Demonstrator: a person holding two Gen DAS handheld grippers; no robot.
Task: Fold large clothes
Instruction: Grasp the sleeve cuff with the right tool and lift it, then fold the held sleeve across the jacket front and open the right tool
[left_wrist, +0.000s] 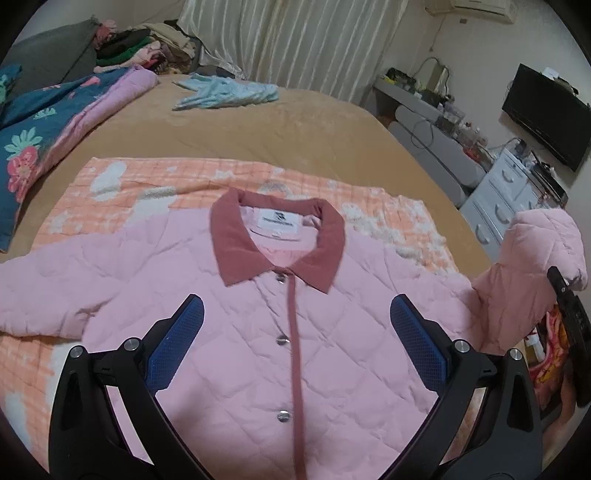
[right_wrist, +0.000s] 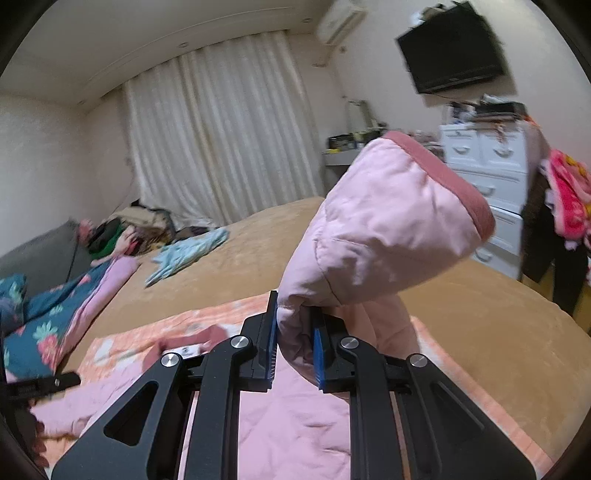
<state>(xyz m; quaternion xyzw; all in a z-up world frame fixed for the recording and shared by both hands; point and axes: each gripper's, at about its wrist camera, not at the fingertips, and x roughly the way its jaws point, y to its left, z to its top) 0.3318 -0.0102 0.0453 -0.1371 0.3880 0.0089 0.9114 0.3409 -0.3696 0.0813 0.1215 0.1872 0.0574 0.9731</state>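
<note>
A: Quick pass. Task thing?

B: Pink quilted padded jacket with a dusty-rose collar (left_wrist: 291, 332), lying front-up and buttoned on an orange-and-white checked blanket (left_wrist: 155, 184) over the tan bed (left_wrist: 295, 122). Collar end points away from the cameras, hem toward them, so the body's long axis runs near-to-far.

A: Right claw?

B: Right claw (right_wrist: 295, 332) is clamped narrow on the jacket's right sleeve (right_wrist: 384, 221), gripping a bunch of the pink fabric short of the cuff. The rose-trimmed cuff end sticks up above the pads and flops over. The sleeve is lifted clear of the blanket, off the jacket's right side.

A: Left claw?

B: Left claw (left_wrist: 295, 332) is spread wide, blue pads apart, nothing between them. It hangs over the jacket's chest, straddling the rose button placket, below the collar.

A: Key relation for the next move?

B: The held sleeve is out to the right of the jacket body; the placket is the fold target. My guess: the right hand needs to carry the sleeve across toward the placket, crosswise to the body's long axis. The left sleeve (left_wrist: 48, 288) lies flat, stretched out from the jacket's left shoulder, and the left claw is the nearer one.

A: Look of the fabric?

B: Puffy, diamond stitched, silver snaps, mildly wrinkled. Probably springs back when folded.
</note>
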